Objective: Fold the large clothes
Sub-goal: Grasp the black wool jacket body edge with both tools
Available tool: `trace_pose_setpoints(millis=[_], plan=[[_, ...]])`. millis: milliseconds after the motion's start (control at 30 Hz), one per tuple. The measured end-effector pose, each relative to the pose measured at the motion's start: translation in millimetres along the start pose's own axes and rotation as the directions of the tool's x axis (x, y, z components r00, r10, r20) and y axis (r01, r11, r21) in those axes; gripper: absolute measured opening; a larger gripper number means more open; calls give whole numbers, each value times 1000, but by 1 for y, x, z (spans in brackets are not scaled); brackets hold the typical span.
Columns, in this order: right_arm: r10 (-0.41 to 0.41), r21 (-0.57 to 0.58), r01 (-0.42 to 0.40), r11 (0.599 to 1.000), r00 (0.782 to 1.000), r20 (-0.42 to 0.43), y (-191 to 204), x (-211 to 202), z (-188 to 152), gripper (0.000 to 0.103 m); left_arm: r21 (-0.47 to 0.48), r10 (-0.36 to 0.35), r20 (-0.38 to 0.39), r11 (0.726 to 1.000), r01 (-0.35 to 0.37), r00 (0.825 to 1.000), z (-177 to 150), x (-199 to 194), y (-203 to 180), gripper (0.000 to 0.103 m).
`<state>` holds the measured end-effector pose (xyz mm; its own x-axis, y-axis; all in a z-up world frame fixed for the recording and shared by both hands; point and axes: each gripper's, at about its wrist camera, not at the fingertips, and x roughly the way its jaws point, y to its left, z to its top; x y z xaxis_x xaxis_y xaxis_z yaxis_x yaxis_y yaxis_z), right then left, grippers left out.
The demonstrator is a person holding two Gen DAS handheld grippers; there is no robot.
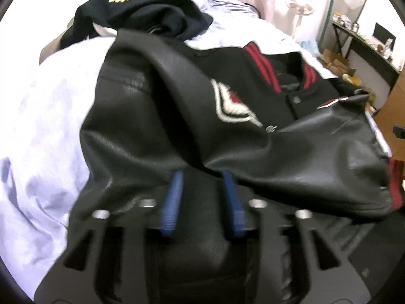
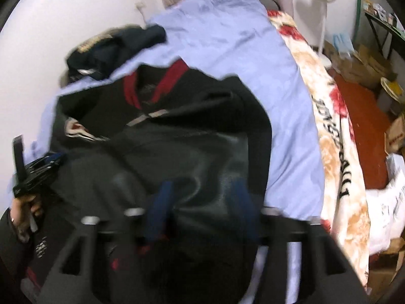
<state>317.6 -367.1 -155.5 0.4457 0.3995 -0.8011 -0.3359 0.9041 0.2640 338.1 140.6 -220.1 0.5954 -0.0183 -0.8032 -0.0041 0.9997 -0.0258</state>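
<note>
Right gripper [image 2: 202, 185] stands with jaws apart over a black jacket [image 2: 177, 139], pads clear of the leather. Jacket lies on a pale blue sheet [image 2: 240, 58]. Left gripper [image 2: 38, 169] visible at frame's left edge.

The jacket [image 1: 157, 131] has glossy leather-like sleeves and a matt cloth body; the bedsheet [image 1: 43, 116] is smooth cloth.

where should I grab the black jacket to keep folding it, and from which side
Probably the sleeve that lies folded across the jacket, near its red-striped cuff. Come from the near edge, pinching from above: the cuff sticks out past the body, so the left gripper can close on it alone.
</note>
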Motion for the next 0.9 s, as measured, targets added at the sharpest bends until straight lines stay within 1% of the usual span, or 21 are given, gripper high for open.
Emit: trace_pose_setpoints(millis=[33,100,167,200,300,367,433,467,500,567,600,633,733,767,800,833,867,900], plan=[[2,-7,-2,1000,1000,4,-2,-3,5,65,35,-28,18,999,27,999,5,-9,-1,65],[3,-18,-2,1000,1000,8,-6,-3,12,65,135,-60,86,990,48,995,12,-30,-2,70],[0,-31,0,1000,1000,11,-10,1,24,66,223,-114,141,972,80,983,23,-51,3,75],[3,-38,-3,999,1000,8,-12,6,28,67,242,-123,161,967,82,979,29,-57,8,76],[-19,-83,20,996,1000,5,-11,24,40,70,262,-109,218,964,50,970,55,-65,32,77],[-65,-119,67,991,998,25,-12,35,49,70,262,-128,222,963,67,967,77,-57,55,77],[-53,-126,53,991,999,10,-18,45,57,70,244,-158,201,964,106,967,91,-42,75,77],[-48,-128,48,991,999,0,-20,51,61,70,235,-188,167,961,146,968,98,-30,85,77],[-36,-134,34,990,999,-9,-23,57,66,70,239,-204,129,956,169,971,105,-16,93,77],[0,-146,-4,989,1000,-28,-29,68,73,70,271,-184,83,950,156,979,114,8,99,77],[13,-148,-18,989,999,-40,-30,73,75,70,272,-198,66,947,174,978,116,17,101,77],[18,-147,-25,989,999,-51,-32,77,76,70,261,-226,43,943,207,973,119,26,104,77],[50,-133,-62,989,995,-89,-41,97,79,72,230,-268,16,939,257,963,123,44,106,79],[64,-127,-76,989,994,-91,-42,101,80,76,223,-284,7,935,275,959,123,48,104,81],[87,-111,-97,989,992,-94,-45,108,82,80,219,-308,-9,928,303,951,124,53,103,82],[107,-91,-117,989,989,-101,-47,114,83,81,218,-333,-31,918,331,942,123,56,99,82],[115,-79,-124,989,988,-107,-49,118,84,85,221,-350,-56,909,354,935,123,60,94,82],[120,-69,-129,989,986,-118,-51,126,86,89,233,-371,-92,894,383,924,121,64,86,82]])
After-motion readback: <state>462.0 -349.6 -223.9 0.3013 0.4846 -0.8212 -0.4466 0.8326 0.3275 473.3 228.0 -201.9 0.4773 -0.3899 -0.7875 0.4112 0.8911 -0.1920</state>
